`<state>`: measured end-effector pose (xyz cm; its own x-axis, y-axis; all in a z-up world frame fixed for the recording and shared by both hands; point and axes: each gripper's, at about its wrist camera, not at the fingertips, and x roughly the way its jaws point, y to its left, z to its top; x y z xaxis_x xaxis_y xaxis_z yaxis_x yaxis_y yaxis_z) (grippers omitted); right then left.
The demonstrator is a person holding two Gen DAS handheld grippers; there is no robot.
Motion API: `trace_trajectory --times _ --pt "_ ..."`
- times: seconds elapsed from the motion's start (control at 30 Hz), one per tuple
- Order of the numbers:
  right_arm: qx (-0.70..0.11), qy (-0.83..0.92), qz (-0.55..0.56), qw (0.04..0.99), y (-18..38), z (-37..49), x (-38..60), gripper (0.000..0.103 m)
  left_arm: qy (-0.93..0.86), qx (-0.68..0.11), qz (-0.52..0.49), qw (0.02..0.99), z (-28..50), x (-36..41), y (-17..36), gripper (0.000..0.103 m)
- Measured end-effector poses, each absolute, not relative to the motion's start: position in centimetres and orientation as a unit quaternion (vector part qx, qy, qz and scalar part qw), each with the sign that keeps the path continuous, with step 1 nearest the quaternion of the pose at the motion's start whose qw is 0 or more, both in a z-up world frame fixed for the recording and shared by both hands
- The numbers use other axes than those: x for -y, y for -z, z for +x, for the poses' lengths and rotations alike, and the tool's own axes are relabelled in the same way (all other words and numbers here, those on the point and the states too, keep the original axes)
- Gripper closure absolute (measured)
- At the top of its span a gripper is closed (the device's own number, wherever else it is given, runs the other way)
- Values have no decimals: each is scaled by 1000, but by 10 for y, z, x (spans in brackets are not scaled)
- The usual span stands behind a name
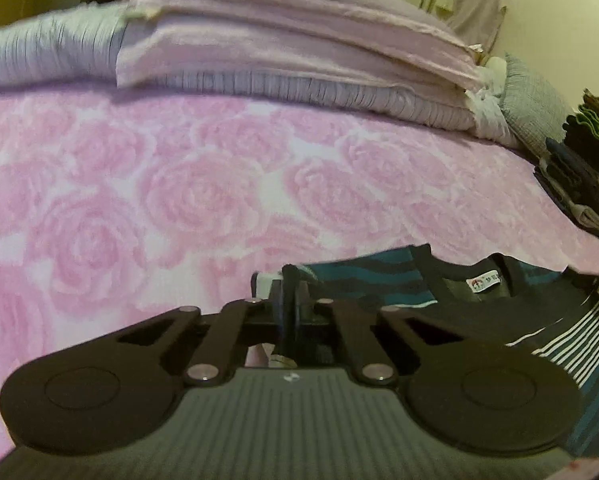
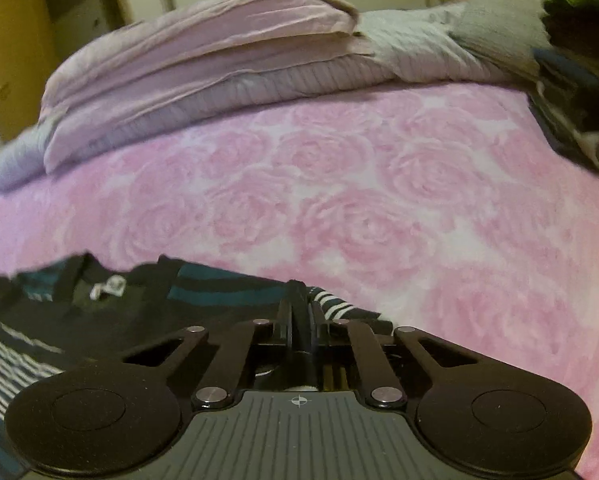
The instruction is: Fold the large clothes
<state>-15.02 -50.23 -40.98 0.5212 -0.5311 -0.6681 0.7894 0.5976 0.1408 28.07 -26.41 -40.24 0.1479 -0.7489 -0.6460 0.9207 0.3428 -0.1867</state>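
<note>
A dark shirt (image 1: pixel 479 320) with teal and white stripes lies flat on the pink rose blanket (image 1: pixel 179 184), collar and white neck label (image 1: pixel 485 282) facing up. My left gripper (image 1: pixel 289 284) is shut at the shirt's left shoulder edge, with a fold of dark cloth pinched between its fingers. In the right wrist view the same shirt (image 2: pixel 99 320) fills the lower left, and my right gripper (image 2: pixel 299 296) is shut on its other shoulder edge beside the striped sleeve (image 2: pixel 335 306). Both grippers sit low over the blanket (image 2: pixel 379 200).
A pile of folded lilac and grey bedding (image 1: pixel 279 40) (image 2: pixel 199 52) lies along the far side of the bed. A stack of folded dark clothes (image 1: pixel 583 176) (image 2: pixel 571 112) sits at the right edge, next to a grey pillow (image 1: pixel 535 104).
</note>
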Motion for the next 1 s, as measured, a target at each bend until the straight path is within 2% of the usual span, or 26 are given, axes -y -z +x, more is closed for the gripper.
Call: trace_trajectory --times 0.17,0.3,0.47,0.53,0.6,0.67,0.73,0.87,0.97,1.0 --pt "-218 410 212 860 383 -164 500 103 558 -296 107 768 283 266 387 101" --pt "-199 434 208 854 375 -161 511 103 545 -277 107 784 289 286 382 100" --pt "-229 456 215 833 390 -146 528 103 521 -277 148 793 287 316 400 100" --pt "-272 457 241 812 407 -139 537 103 492 -291 184 800 286 326 419 99" --pt "-328 463 245 787 418 -132 540 97 470 -321 212 795 289 328 434 94" --pt "-322 474 227 788 409 -140 526 77 472 -331 197 793 294 314 434 86" --pt "-309 483 198 795 389 -152 504 70 476 -338 171 794 299 291 422 82" --pt "-287 463 157 824 351 -172 433 69 497 -349 144 781 280 233 386 83" --pt "-287 424 155 845 344 -180 369 69 547 -317 154 760 238 185 366 83" --pt "-295 412 153 849 347 -182 347 69 568 -304 159 748 221 167 363 87"
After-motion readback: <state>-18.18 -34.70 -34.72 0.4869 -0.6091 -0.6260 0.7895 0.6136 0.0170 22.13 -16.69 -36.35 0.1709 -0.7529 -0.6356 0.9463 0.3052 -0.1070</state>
